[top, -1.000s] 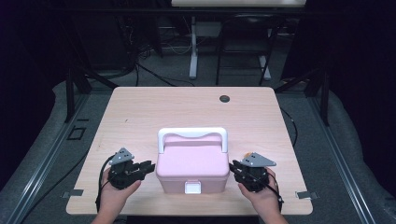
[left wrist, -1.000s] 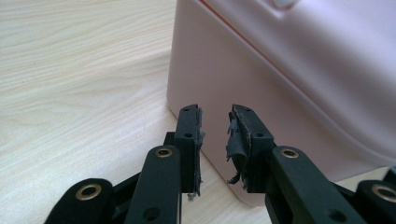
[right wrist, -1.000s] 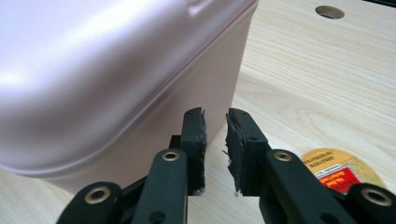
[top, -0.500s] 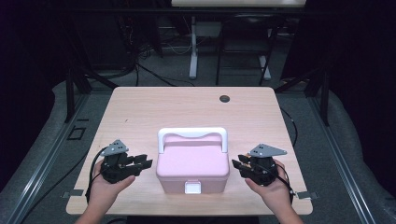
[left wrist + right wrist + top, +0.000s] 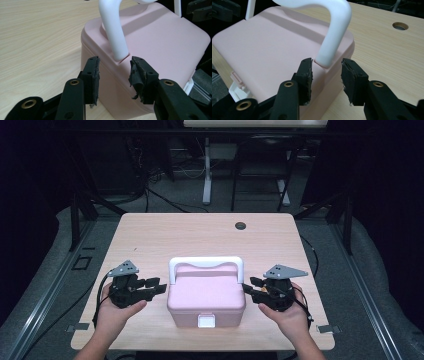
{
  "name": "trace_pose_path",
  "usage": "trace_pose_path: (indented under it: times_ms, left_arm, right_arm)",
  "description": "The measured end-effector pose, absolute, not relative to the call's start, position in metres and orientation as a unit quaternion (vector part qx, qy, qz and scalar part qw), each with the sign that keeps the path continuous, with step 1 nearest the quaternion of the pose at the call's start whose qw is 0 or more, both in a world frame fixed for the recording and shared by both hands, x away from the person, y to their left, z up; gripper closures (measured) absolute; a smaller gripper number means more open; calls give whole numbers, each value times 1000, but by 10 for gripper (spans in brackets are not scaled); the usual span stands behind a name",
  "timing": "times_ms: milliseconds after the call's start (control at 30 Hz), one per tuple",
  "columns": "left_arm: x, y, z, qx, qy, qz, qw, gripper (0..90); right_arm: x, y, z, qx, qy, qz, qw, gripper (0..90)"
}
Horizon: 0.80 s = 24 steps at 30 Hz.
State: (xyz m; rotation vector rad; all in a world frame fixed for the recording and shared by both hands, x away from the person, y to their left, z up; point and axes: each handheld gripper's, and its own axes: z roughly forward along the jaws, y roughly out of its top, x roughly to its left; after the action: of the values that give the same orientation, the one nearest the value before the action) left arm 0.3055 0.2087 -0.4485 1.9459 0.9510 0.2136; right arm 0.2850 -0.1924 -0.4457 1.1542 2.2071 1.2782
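- Pink box [image 5: 206, 295] near bench [image 5: 165, 235] front edge, bare wood behind and beside.
- Left tool [image 5: 159, 285], right tool [image 5: 248, 287] flanking box ends, level, pointing inward.
- Jaws just opening, gripping nothing.

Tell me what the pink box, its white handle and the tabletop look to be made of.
Pink box: likely moulded plastic, matte, with rounded corners and an even colour. White handle: smooth, glossier plastic, by its soft highlights. Tabletop: pale wood grain, probably laminate or veneer, since the surface is flat and uniform.
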Motion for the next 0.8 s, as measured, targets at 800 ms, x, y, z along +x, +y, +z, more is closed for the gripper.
trace_pose_path:
  times_ms: [800]
  left_arm:
    - [333,181,-452,784,385,66,482,596]
  right_arm:
    - [311,-181,-451,406,770,471,139,587]
